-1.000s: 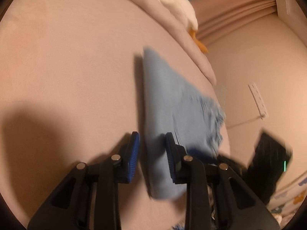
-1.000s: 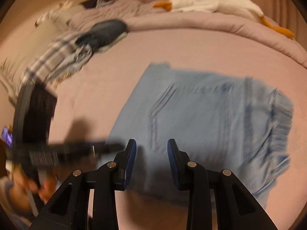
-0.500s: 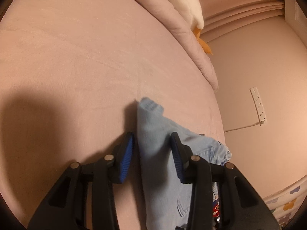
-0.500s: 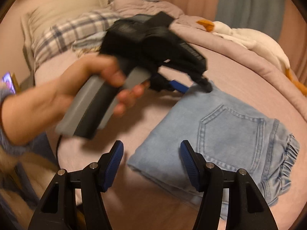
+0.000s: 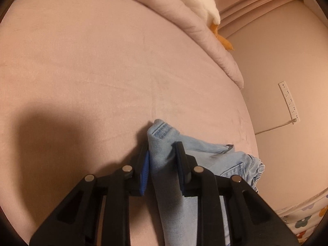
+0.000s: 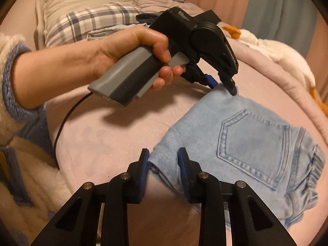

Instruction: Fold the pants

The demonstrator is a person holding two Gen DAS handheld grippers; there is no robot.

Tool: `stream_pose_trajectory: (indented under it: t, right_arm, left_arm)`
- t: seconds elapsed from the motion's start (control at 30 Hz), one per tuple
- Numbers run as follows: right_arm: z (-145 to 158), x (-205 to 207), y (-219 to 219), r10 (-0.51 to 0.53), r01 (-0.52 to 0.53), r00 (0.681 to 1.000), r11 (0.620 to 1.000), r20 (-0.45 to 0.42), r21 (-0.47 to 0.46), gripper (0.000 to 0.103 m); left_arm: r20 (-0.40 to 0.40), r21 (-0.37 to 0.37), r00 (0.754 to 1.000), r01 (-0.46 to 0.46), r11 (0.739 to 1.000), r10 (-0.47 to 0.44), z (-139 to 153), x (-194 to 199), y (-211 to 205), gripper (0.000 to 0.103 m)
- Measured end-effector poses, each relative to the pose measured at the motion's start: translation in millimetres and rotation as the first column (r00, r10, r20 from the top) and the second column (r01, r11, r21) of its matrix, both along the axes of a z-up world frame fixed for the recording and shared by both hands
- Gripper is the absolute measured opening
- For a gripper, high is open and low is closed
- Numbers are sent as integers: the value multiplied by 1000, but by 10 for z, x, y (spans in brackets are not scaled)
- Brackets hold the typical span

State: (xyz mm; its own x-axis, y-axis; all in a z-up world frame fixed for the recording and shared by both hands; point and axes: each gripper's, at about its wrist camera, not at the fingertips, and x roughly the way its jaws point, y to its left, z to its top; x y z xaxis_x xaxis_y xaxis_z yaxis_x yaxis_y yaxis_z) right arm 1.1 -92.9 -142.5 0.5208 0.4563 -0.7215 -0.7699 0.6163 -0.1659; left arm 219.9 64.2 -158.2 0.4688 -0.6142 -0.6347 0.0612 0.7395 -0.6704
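Folded light-blue denim pants (image 6: 246, 139) lie on the pink bed sheet, back pocket up, elastic waistband to the right. My right gripper (image 6: 163, 164) has its fingers closed around the near-left corner of the fold. My left gripper (image 5: 163, 160) grips the far-left corner of the pants (image 5: 162, 143), which bunches up between its fingers. In the right wrist view the left gripper (image 6: 223, 84) shows, held by a hand, pinching that far corner.
A pink duvet (image 5: 201, 32) and a white goose plush (image 6: 276, 47) lie along the far side. A plaid pillow (image 6: 88, 22) and dark clothes sit at the head. The bed edge and wall with a power strip (image 5: 289, 102) are to the right.
Both grippers have closed onto the left corners of the folded pants. The right gripper moved in from an open stance short of the fold. The left gripper tightened and bunched its corner.
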Motion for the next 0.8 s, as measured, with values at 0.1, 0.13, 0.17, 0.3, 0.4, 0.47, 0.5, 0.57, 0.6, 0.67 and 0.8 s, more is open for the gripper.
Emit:
stream_pose_trajectory:
  t: [0.1, 0.13, 0.17, 0.3, 0.4, 0.47, 0.5, 0.57, 0.6, 0.67, 0.8]
  right_arm:
    - [44, 27, -49, -21, 21, 1000, 999, -23, 36, 31]
    - [75, 22, -78, -32, 34, 999, 998, -38, 59, 31]
    - [126, 19, -127, -38, 43, 998, 995, -57, 91, 31]
    - [364, 66, -428, -89, 109, 992, 962, -89, 250, 31]
    - [511, 207, -701, -225, 232, 973, 932, -56, 279, 31]
    - [530, 290, -828, -314, 314, 949, 914, -41, 257, 31]
    - [531, 327, -891, -357, 355, 933, 903, -36, 243, 31]
    - [531, 408, -1005, -426, 425, 903, 876, -49, 229, 31]
    - [514, 439, -1069, -454, 455, 889, 862, -62, 223, 31]
    - [462, 498, -1178, -507, 512, 858, 836, -80, 196, 31]
    - [284, 578, -1228, -536, 552, 833, 824, -138, 128, 31]
  left_arm:
    - [81, 102, 996, -50, 994, 42, 239, -142, -13, 27]
    - [121, 139, 992, -57, 989, 40, 335, -224, -24, 28]
    - [157, 178, 987, -59, 982, 31, 420, -310, -46, 31]
    - [222, 298, 974, -31, 954, -38, 634, -643, -243, 34]
    - [216, 338, 973, 9, 941, -86, 645, -825, -417, 36]
    - [196, 366, 974, 34, 930, -113, 587, -898, -534, 38]
    - [184, 375, 975, 44, 926, -121, 562, -920, -575, 38]
    - [160, 392, 978, 59, 918, -131, 513, -964, -639, 38]
    - [151, 398, 979, 66, 915, -136, 486, -985, -655, 38]
    - [129, 410, 982, 76, 909, -140, 427, -1028, -679, 41]
    - [85, 448, 984, 100, 889, -154, 306, -1020, -789, 45]
